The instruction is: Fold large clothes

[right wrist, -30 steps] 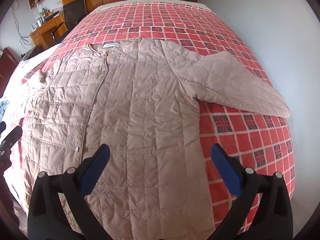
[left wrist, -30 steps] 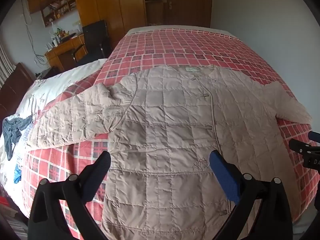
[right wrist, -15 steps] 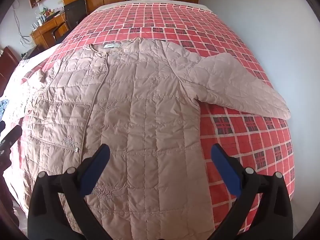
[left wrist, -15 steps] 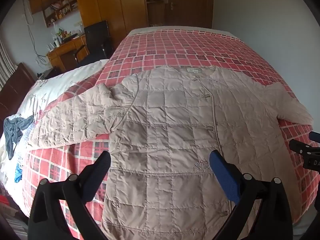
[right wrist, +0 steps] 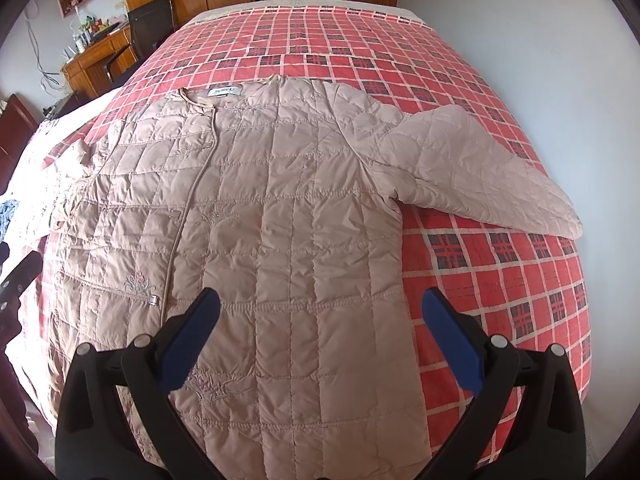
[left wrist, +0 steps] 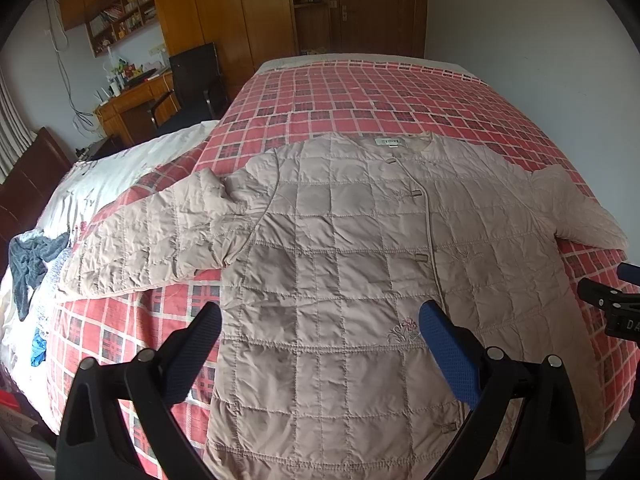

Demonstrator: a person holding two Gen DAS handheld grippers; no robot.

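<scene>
Beige quilted jacket point(left wrist: 340, 264) lies flat, front up and fastened, on the red checked bedspread point(left wrist: 360, 96); both sleeves spread outward, collar toward the far end; left gripper point(left wrist: 320, 328) hovers above the lower hem, jaws wide apart, holding nothing; right gripper point(right wrist: 320, 312) likewise spread wide and empty.

A bed point(left wrist: 400, 96) covered by a red plaid spread carries the load. A beige quilted jacket point(left wrist: 360, 248) lies flat on it, front up, sleeves spread out to both sides.
</scene>
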